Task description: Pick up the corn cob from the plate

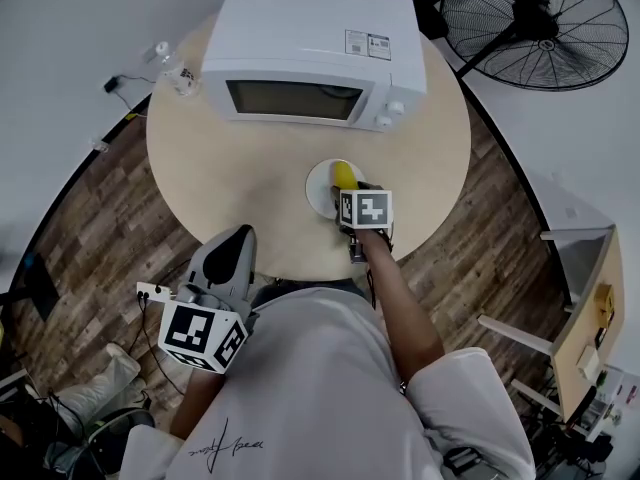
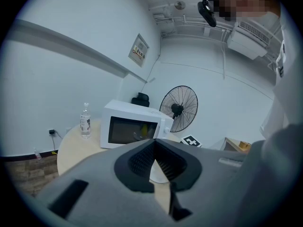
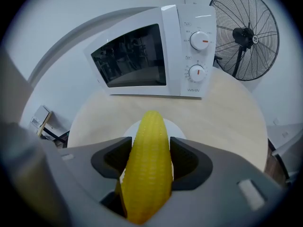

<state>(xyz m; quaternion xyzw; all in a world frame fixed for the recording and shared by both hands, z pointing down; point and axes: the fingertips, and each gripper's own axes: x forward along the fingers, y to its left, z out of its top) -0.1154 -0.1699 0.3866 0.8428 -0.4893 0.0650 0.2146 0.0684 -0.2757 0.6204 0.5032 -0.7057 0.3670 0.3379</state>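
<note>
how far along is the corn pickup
Done: the reach. The right gripper is down at the white plate, its fingers against both sides of the corn cob. In hand: the grip. Left: the lift; the cob hangs over the plate, and whether it has cleared it is unclear. The left gripper is shut, empty.

A microwave [image 1: 310,53] sits far on the round table [image 1: 220,168], a bottle [image 1: 172,68] at its left; a fan [image 1: 535,13] stands far right.
</note>
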